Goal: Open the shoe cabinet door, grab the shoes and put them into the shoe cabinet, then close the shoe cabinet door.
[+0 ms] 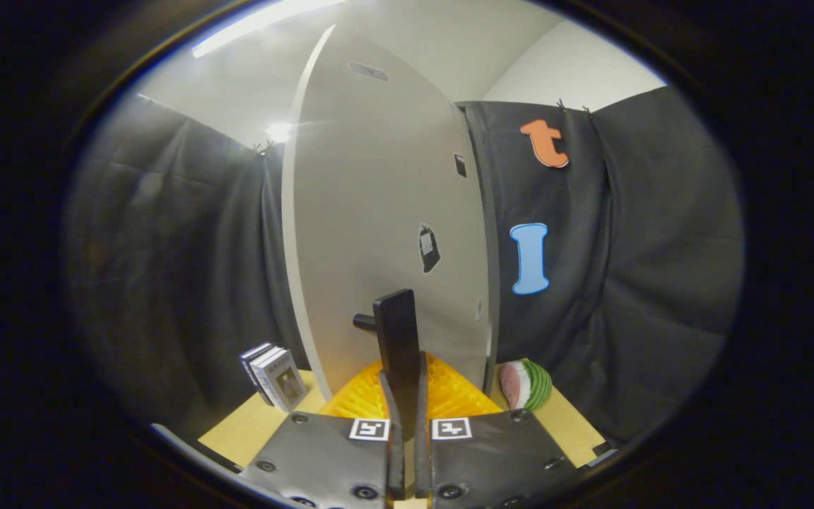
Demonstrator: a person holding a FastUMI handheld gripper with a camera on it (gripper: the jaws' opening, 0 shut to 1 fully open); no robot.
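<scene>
Gripper [405, 385] fingers pressing together on the dark door handle [396, 339], clamping it from both sides. Shoe cabinet door [379, 212] rising pale and tall just beyond the fingers, handle standing out from its lower part. Small boxes [274, 375] leaning on the wooden table [251, 428] left of the door; a watermelon slice toy [527, 384] lying right of it, near the black cloth wall

The scene is dim, with strong fisheye bending at the edges. A ceiling light strip [266, 21] far above the fingers makes glare on the cabinet door [379, 212].
</scene>
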